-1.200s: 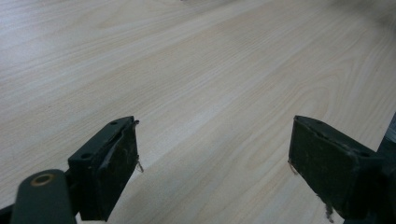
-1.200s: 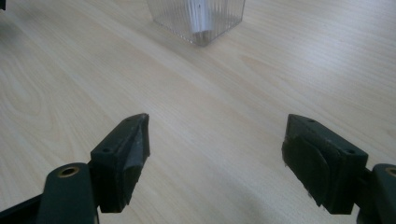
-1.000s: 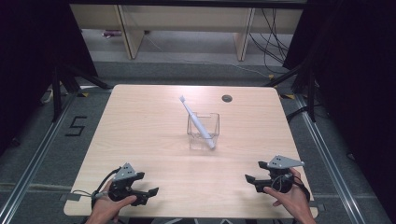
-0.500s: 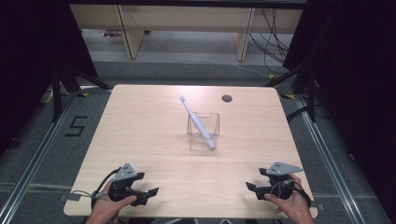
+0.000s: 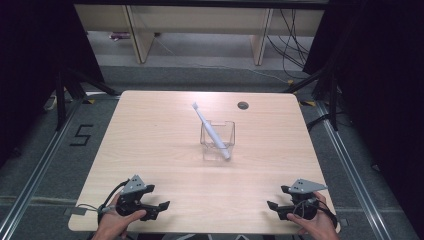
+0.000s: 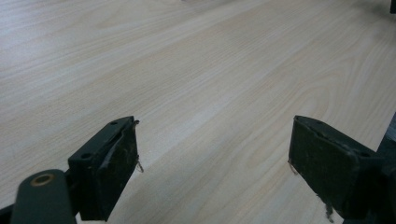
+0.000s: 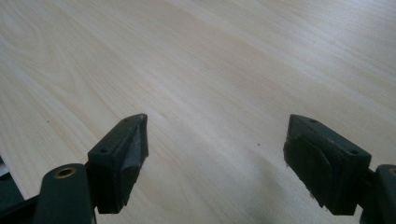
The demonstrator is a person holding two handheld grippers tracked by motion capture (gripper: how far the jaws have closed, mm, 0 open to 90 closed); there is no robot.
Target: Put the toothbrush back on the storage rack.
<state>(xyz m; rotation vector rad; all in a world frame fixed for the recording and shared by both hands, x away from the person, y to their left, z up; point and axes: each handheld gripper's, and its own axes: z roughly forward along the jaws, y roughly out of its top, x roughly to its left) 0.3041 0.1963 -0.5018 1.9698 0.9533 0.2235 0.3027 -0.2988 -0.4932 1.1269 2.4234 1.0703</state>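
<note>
A clear square cup (image 5: 218, 140) stands near the middle of the light wood table (image 5: 160, 135). A white toothbrush (image 5: 210, 129) leans in it, head up and tilted toward the far left. My left gripper (image 5: 159, 208) rests at the table's near left corner, open, with its jaws pointing right. At the near right corner my right gripper (image 5: 274, 209) is open too, its jaws pointing left. Both gripper views look along wide-apart jaws at bare wood, left gripper (image 6: 212, 154) and right gripper (image 7: 215, 144), with nothing between them.
A dark round cable hole (image 5: 243, 105) sits near the table's far edge. Wooden shelving (image 5: 200, 25) and cables lie on the floor beyond the table. A floor mark "5" (image 5: 81, 135) is to the left. Metal rails run along both sides.
My right gripper has drawn back toward the near edge and a little to the right. The left gripper, cup and toothbrush have stayed put.
</note>
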